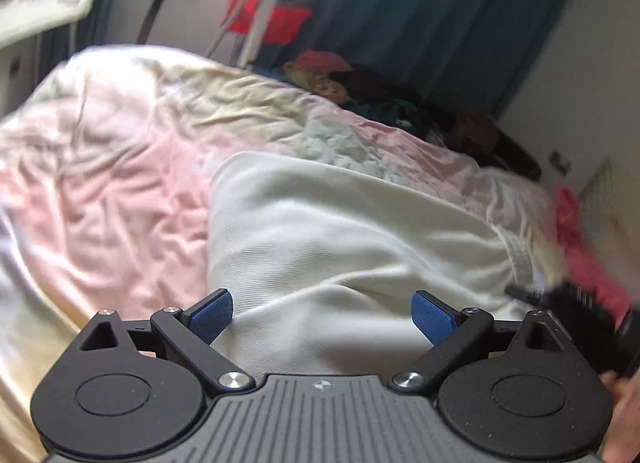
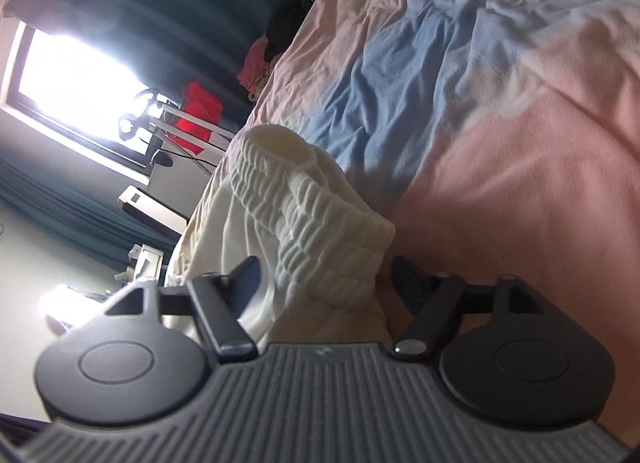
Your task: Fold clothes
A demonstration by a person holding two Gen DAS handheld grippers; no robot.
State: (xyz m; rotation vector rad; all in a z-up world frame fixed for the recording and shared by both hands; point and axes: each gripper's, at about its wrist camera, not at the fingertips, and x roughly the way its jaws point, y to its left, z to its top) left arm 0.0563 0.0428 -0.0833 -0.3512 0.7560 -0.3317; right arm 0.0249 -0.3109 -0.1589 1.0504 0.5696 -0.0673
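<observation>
We are holding the left gripper [image 1: 323, 317] over a white garment [image 1: 340, 231] lying on the bed [image 1: 104, 167], its blue fingers [image 1: 212, 315] spread apart with cloth between them. The right gripper [image 2: 326, 283] is also standing open around the garment's ribbed waistband [image 2: 304, 207]. The left view is blurring, and the clothes pile [image 1: 360, 87] behind is hard to make out.

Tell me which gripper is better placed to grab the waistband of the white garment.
Right. The right gripper is open with the ribbed waistband bunched between its fingers. The left gripper, also open, faces only the smooth cloth of the white garment, so it would likely have to move across.
</observation>
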